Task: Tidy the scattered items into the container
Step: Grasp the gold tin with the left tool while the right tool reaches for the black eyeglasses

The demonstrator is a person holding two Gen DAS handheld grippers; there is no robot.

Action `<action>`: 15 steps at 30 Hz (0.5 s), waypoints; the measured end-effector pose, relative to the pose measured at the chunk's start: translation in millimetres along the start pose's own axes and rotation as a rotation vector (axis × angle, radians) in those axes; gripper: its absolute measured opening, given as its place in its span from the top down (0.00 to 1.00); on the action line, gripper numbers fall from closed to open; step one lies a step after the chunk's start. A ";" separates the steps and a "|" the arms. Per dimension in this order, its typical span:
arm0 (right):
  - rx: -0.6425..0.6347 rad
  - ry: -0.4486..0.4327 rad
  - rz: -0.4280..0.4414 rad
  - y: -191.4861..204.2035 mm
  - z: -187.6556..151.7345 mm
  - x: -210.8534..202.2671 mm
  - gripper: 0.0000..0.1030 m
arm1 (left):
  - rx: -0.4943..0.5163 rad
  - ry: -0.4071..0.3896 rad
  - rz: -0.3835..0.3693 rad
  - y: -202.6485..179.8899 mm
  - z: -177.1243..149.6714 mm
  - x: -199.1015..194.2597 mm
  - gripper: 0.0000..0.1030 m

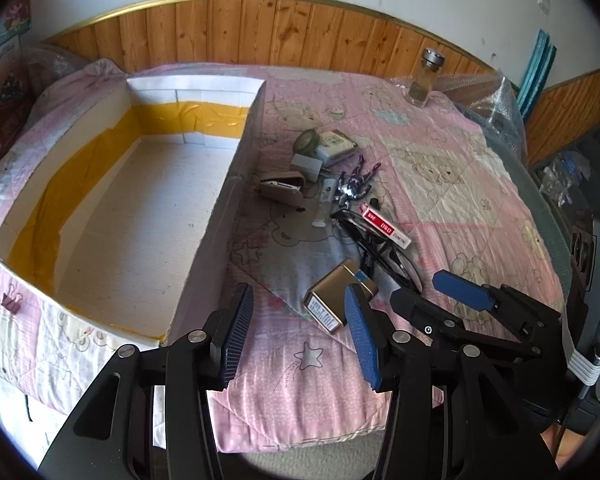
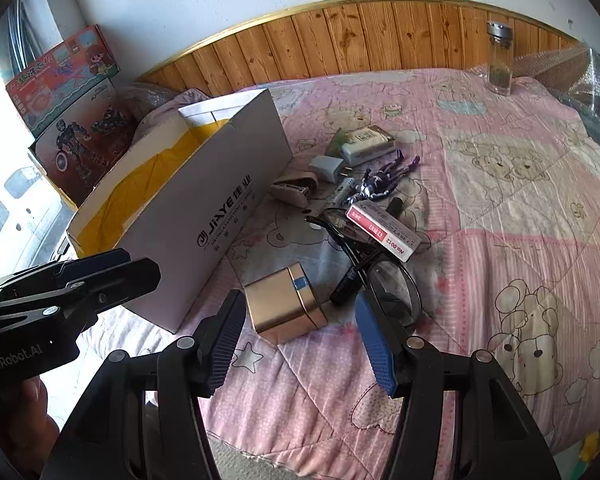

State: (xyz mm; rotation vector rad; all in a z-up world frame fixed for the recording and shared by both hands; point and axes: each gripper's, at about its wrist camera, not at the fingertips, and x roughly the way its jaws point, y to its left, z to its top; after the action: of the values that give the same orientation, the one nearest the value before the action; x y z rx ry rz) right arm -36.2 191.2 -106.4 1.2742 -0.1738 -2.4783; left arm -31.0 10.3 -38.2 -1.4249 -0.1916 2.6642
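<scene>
An open white cardboard box (image 1: pixel 204 240) with yellow tape inside lies on the pink quilt; its inside looks empty. It also shows in the right wrist view (image 2: pixel 220 200). To its right lie a gold tin (image 1: pixel 332 296) (image 2: pixel 288 308), black glasses (image 1: pixel 380 256) (image 2: pixel 384 280), a red-and-white staple box (image 1: pixel 386 228) (image 2: pixel 384 232), a beige stapler (image 1: pixel 282 190) (image 2: pixel 294 190), a purple figure (image 1: pixel 354 184) (image 2: pixel 380 180), a white charger (image 1: pixel 306 166) (image 2: pixel 326 168) and a white pack (image 1: pixel 334 146) (image 2: pixel 366 146). My left gripper (image 1: pixel 300 336) is open and empty, near the box corner. My right gripper (image 2: pixel 300 344) is open and empty, just short of the tin.
A glass jar (image 1: pixel 424 76) (image 2: pixel 500 60) with a metal lid stands at the quilt's far right. Bubble wrap (image 1: pixel 488 108) lies beyond it. Toy boxes (image 2: pixel 72 112) stand left of the cardboard box. A wood-panelled wall runs behind. A purple binder clip (image 1: pixel 12 304) sits on the quilt's left edge.
</scene>
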 end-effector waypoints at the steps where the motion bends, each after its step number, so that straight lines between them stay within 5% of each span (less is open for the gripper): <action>1: 0.005 0.008 -0.001 -3.8 0.5 3.7 0.43 | -0.003 0.010 -0.006 -0.1 1.2 5.4 0.51; 5: 0.038 0.035 0.006 -22.4 2.3 16.7 0.43 | -0.006 0.051 -0.037 -2.3 2.5 24.5 0.51; 11: 0.075 0.083 0.050 -44.7 4.6 33.2 0.69 | 0.008 0.102 -0.114 -10.2 -2.1 49.1 0.51; 15: 0.078 0.092 0.072 -53.5 7.4 39.5 0.70 | 0.025 0.128 -0.119 -16.6 -3.6 63.0 0.51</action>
State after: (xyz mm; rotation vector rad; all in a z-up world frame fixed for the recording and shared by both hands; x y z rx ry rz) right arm -76.7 226.5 -146.3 1.3853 -0.2910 -2.3682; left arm -62.1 36.9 -89.0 -1.5197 -0.2224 2.4635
